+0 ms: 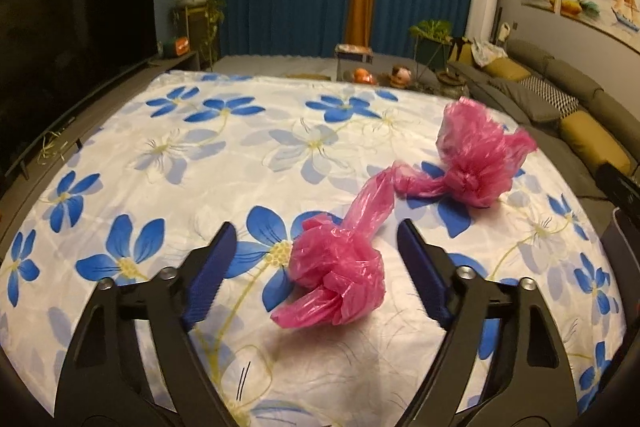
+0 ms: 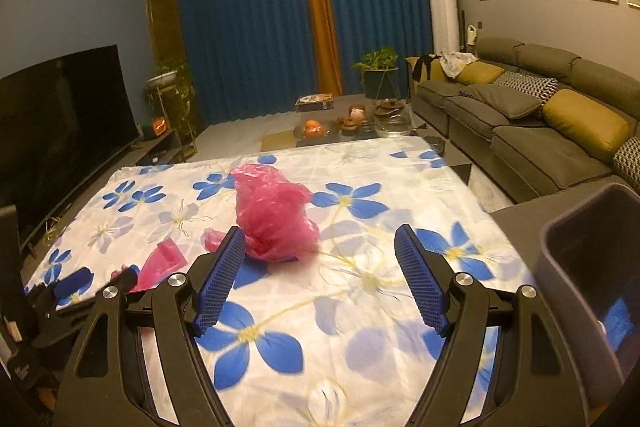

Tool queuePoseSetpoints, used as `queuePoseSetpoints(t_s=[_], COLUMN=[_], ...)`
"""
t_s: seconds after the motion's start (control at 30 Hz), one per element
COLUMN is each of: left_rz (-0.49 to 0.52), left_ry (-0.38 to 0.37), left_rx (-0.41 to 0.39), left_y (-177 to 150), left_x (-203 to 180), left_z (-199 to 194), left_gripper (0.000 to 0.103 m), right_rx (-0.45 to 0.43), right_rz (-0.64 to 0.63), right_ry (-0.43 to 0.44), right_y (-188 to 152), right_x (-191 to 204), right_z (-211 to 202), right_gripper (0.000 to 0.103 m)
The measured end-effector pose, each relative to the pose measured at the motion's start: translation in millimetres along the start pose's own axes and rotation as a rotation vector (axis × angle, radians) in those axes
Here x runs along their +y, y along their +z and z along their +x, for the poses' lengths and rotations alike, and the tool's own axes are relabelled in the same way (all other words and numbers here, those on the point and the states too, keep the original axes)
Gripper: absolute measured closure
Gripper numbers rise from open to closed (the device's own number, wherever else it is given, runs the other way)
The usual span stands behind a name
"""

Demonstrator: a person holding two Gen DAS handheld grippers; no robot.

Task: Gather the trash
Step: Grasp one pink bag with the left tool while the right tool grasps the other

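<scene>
We see the left gripper (image 1: 316,239) spread wide over the bench (image 1: 168,131), which is covered by a white cloth with blue flowers. Between its two blue pads (image 1: 208,275) lies a crumpled pink bag (image 1: 340,275), resting on the cloth, nearer the left pad but touching neither. A twisted pink strip runs up and to the right from it toward a second pink bag (image 1: 476,155), which sits well beyond the fingertips, near the bench's right edge. We cannot tell whether the two are tied together or just lie end to end.

In the right wrist view our right gripper (image 2: 320,247) is also spread, holding nothing. The second bag (image 2: 272,219) stands on the cloth just ahead of the left fingertip, partly behind it, and left of the gripper's centre line. Only bare cloth lies between the pads. Low at the left of this view we catch part of the other gripper (image 2: 80,287), with a bit of pink plastic beside it.

At the right edge a dark bin (image 2: 576,267) stands just beside the bench, its mouth toward us, near the right gripper's right finger.
</scene>
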State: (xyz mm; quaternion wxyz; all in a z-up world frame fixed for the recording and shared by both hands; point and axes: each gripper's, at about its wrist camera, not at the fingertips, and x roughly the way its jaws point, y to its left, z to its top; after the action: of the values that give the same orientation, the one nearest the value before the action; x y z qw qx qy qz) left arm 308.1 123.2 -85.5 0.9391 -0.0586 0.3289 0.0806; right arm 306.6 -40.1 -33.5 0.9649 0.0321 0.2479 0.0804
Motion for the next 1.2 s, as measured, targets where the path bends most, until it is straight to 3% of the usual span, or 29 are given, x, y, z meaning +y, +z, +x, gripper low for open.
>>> queuePoseSetpoints(t_s=[0.17, 0.27, 0.53, 0.8, 0.93, 1.0, 1.2], left_rz=[-0.03, -0.051, -0.168, -0.181, -0.178, -0.178, -0.166], left_ry=[-0.07, -0.076, -0.014, 0.001, 0.007, 0.006, 0.009], left_rx=[0.07, 0.062, -0.055, -0.061, -0.066, -0.065, -0.064], left_y=[0, 1, 15, 19, 19, 18, 17], left_x=[7, 14, 44, 50, 51, 50, 48], left_z=[15, 16, -5, -6, -7, -8, -8], left_gripper=[0.061, 0.068, 0.07, 0.07, 0.07, 0.07, 0.07], right_rx=[0.031, 0.049, 0.076, 0.113, 0.152, 0.173, 0.174], right_rz=[-0.018, -0.018, 0.006, 0.011, -0.005, -0.015, -0.047], right_ry=[0.006, 0.009, 0.014, 0.001, 0.003, 0.015, 0.027], right_y=[4, 4, 10, 13, 9, 9, 6], right_x=[13, 19, 31, 36, 39, 41, 44], right_z=[32, 48, 80, 107, 119, 122, 119], right_gripper=[0.028, 0.028, 0.028, 0.028, 0.041, 0.054, 0.076])
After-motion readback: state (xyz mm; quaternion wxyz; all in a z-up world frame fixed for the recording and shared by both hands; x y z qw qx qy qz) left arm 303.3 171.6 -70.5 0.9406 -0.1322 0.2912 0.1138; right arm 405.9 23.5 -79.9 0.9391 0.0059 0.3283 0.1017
